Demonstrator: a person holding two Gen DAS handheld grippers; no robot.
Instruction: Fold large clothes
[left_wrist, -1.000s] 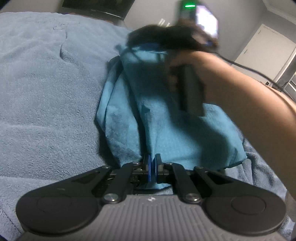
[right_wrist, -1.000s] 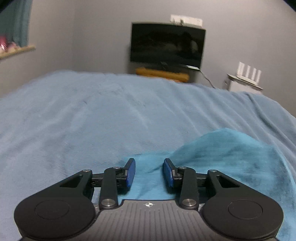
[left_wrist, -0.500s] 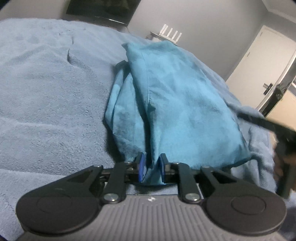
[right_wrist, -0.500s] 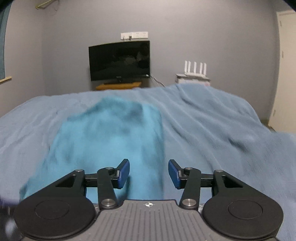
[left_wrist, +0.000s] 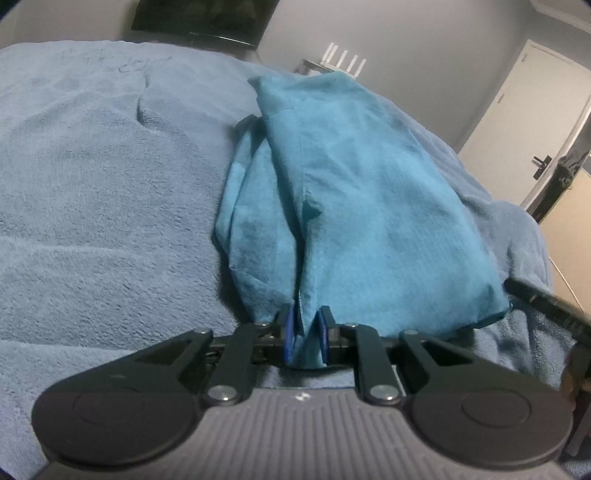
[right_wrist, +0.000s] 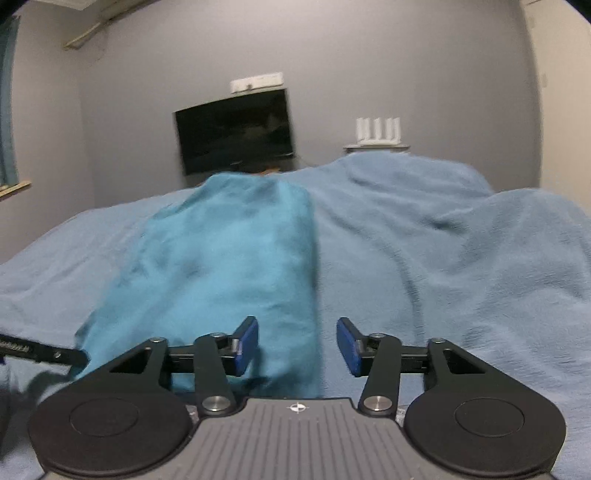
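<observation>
A teal garment lies folded lengthwise on the light blue blanket, running away from me. My left gripper sits at its near end. Its blue pads stand slightly apart, with a loose fold of the cloth hanging between them. In the right wrist view the garment stretches ahead, and my right gripper hovers open over its near right edge. No cloth is pinched in it. A dark part of the right tool shows at the right edge of the left wrist view.
The blanket covers the whole bed and rises in rumpled folds on the right. A dark TV and a white router stand at the far wall. A white door is off to the right.
The hand with the right gripper left the garment's far end and swung to the near right side, its jaws wider. The left pads, shut tight on the cloth before, have parted slightly.
</observation>
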